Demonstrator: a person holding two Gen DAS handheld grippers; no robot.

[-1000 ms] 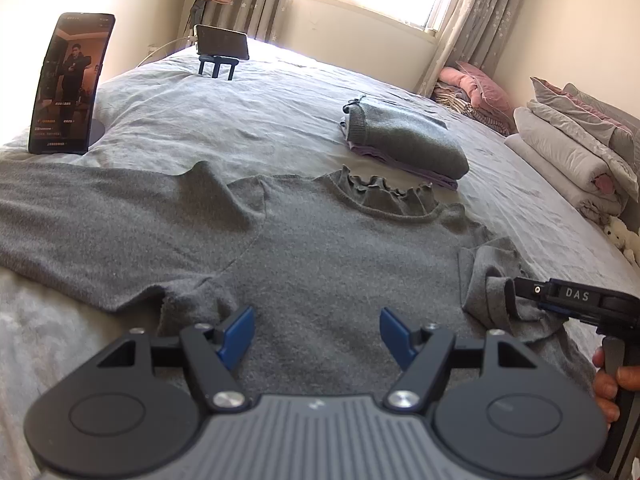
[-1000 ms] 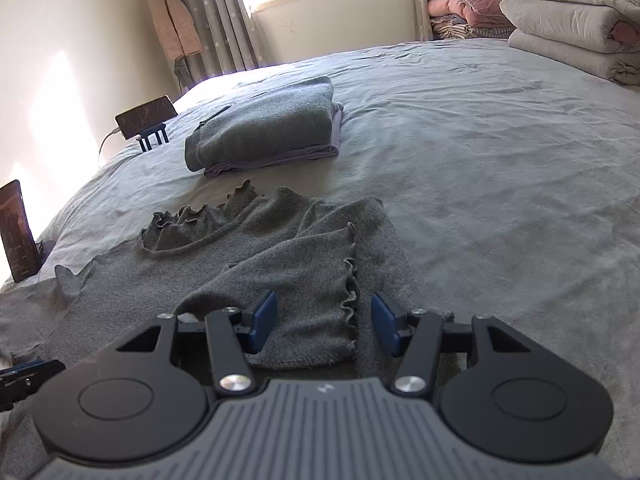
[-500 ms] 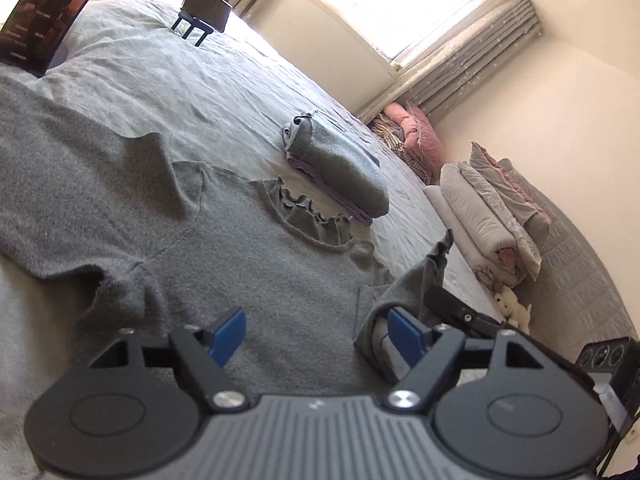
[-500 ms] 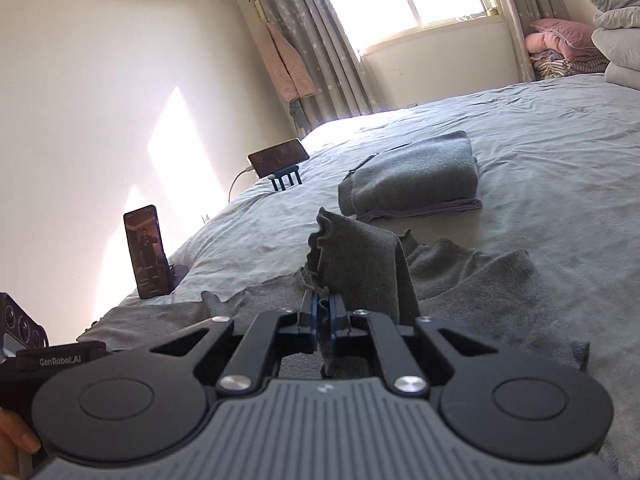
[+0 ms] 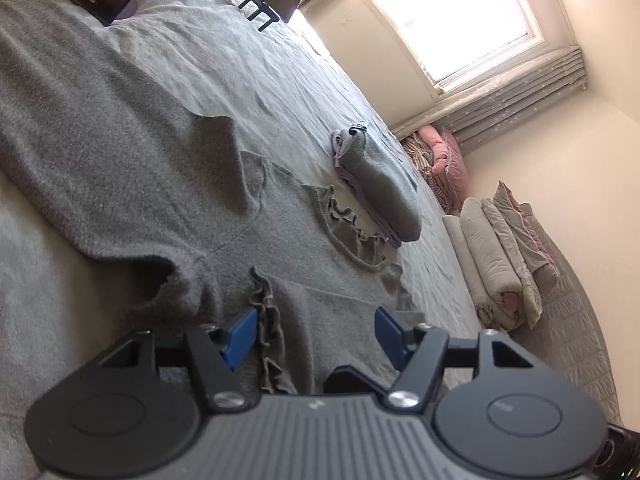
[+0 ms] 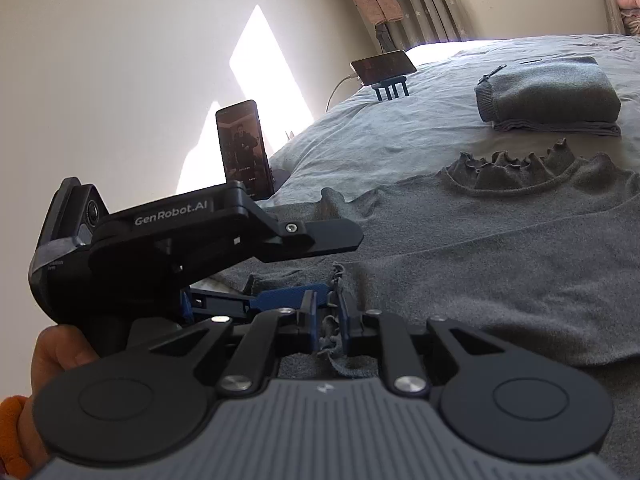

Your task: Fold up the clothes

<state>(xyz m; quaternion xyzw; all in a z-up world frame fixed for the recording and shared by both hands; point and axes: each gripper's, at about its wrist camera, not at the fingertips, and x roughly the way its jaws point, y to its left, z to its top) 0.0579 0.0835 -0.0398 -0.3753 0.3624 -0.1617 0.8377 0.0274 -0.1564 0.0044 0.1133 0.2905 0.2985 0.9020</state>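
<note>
A grey knit sweater [image 5: 132,176] with a ruffled collar [image 5: 344,220] lies spread on the bed. Its right sleeve is folded across the body, and the ruffled cuff [image 5: 266,320] lies between the left gripper's blue pads. My left gripper [image 5: 314,332] is open just above the cuff. In the right wrist view my right gripper [image 6: 328,326] is shut on the ruffled cuff [image 6: 336,276], low over the sweater [image 6: 500,248]. The left gripper's black body [image 6: 192,248] sits close on its left, held by a hand [image 6: 60,354].
A folded grey garment [image 5: 384,188] on a purple one lies beyond the collar. Two phones on stands [image 6: 242,144] [image 6: 384,66] stand at the bed's far side. Stacked quilts [image 5: 504,248] and pink bedding [image 5: 444,160] line the wall under the window.
My right gripper has carried the cuff across the sweater's body toward the left gripper and lowered it. The left gripper tilted and came in over the cuff, still open.
</note>
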